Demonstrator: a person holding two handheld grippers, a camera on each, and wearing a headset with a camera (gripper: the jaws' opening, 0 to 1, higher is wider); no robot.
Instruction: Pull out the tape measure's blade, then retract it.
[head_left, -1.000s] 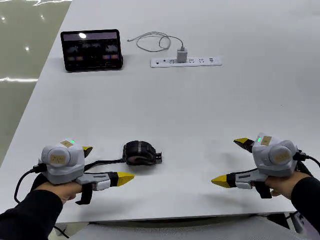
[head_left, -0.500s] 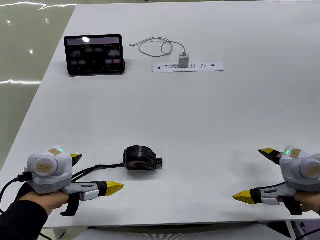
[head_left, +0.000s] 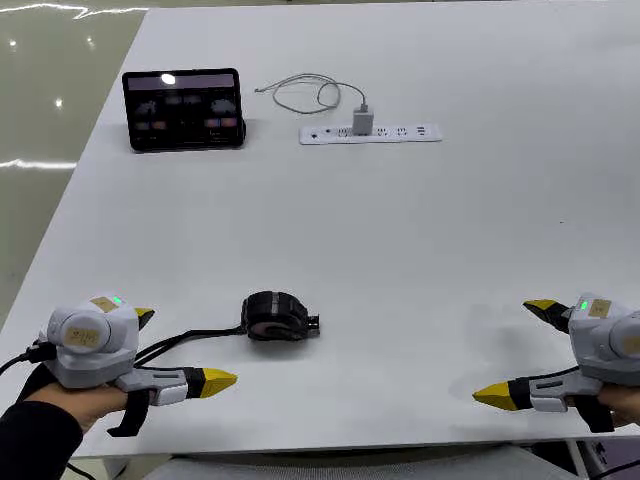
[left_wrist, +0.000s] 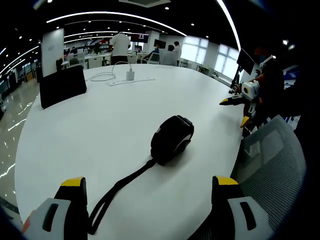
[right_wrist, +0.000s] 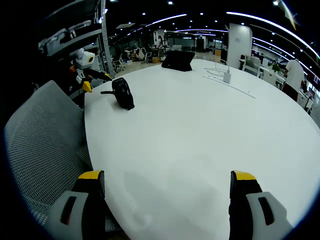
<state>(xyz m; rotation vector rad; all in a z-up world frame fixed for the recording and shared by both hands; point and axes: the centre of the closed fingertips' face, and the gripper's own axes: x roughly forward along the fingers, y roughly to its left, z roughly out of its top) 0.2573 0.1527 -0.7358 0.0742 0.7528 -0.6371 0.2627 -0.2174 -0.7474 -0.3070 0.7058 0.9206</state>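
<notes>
Black tape measure (head_left: 275, 316) on the white table (head_left: 420, 240), lying on its side, case closed up with just a short nub at its right end. Touched by neither claw.

Left of the tape measure and slightly nearer the person: left gripper (head_left: 188, 346), held in a hand, yellow-tipped jaws spread wide with nothing between them but the tape measure's black wrist strap (head_left: 195, 333) trailing that way. Cannot tell whether strap and jaw touch. Along the left gripper view, left gripper (left_wrist: 150, 181) aimed at the tape measure (left_wrist: 172, 138), case just ahead of the tips.

Well to the right of the tape measure: right gripper (head_left: 505, 350), jaws likewise apart, clamped on nothing. In the right gripper view, right gripper (right_wrist: 167, 175) over bare table, tape measure (right_wrist: 122, 92) far off, left gripper (right_wrist: 96, 82) just beyond it.

Far behind the tape measure: dark tablet (head_left: 183, 108) propped upright, and to its right a white power strip (head_left: 370, 132) with a charger (head_left: 363, 118) plugged in and a looped cable (head_left: 305, 92)
</notes>
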